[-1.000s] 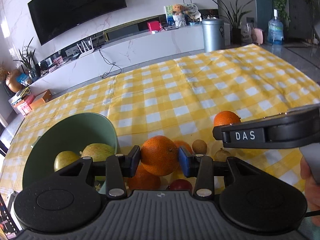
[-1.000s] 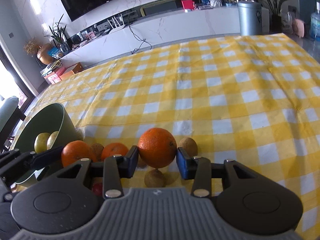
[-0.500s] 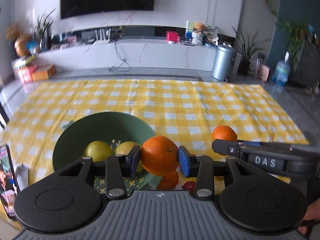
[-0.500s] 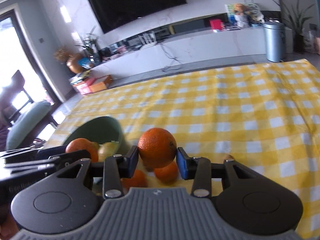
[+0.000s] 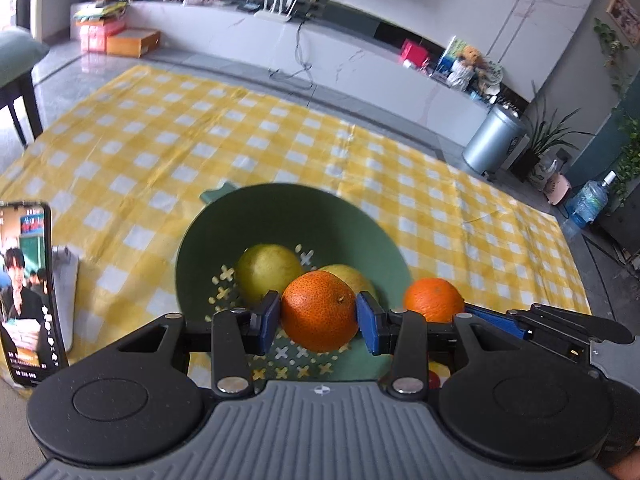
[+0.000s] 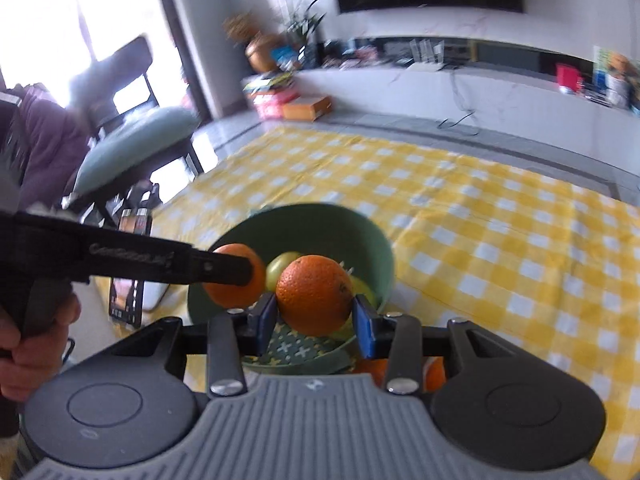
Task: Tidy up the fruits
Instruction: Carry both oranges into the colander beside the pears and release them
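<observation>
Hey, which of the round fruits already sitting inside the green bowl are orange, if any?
None: the green colander bowl holds only two yellow-green round fruits. Both orange citrus fruits are gripped in tongs, left and right.

a lit phone [image 5: 28, 292] stands on the yellow checked cloth [image 5: 200, 148].

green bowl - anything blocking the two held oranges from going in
Nothing visible blocks them. The left gripper and right gripper each clamp an orange just above the green bowl. Two yellow-green fruits already lie inside, but perforated floor beside them is bare.
</observation>
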### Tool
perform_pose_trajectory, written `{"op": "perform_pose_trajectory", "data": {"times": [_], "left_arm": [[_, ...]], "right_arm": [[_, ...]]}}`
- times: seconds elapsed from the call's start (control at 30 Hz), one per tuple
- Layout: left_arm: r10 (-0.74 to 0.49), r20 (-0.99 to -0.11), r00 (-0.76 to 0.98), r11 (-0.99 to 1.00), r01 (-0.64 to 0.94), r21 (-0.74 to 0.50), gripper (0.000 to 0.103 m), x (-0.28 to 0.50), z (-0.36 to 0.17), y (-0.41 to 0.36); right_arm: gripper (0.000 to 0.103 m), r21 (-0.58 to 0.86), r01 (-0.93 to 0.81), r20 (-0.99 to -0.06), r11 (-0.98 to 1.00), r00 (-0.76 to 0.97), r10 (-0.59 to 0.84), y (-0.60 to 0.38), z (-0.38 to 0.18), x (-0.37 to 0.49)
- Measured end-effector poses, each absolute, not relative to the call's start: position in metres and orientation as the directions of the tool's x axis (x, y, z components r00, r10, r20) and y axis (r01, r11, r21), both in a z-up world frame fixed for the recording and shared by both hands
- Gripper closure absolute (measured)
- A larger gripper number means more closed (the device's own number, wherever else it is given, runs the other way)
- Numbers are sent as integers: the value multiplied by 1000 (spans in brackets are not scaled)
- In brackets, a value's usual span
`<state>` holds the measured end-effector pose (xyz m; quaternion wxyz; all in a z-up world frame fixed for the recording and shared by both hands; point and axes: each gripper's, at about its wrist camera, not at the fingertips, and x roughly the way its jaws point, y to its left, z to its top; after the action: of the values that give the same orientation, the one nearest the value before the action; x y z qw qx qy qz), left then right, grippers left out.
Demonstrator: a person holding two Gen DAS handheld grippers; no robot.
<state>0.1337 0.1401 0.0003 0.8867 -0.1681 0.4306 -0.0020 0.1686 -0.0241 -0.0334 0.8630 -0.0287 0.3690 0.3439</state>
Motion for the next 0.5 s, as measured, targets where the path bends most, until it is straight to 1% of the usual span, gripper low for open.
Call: {"op": "perform_pose_trajectory", "data": {"times": [0.13,0.3,0.5], "left_arm": [[-134,-798,588,944,-170,-283,56,140,-15,146],[-118,-838,532,958,-162,-237,56,148,-30,144],[-116,-862,494,967,-141,-211,56,154,-40,144]], "right_arm": [[65,152,-683,-720,714,419,554,0,-43,179],[65,92,-750,-799,655,337,498,22,-57,189],[65,84,-787,-855,611,258,450,38,-68,202]]}}
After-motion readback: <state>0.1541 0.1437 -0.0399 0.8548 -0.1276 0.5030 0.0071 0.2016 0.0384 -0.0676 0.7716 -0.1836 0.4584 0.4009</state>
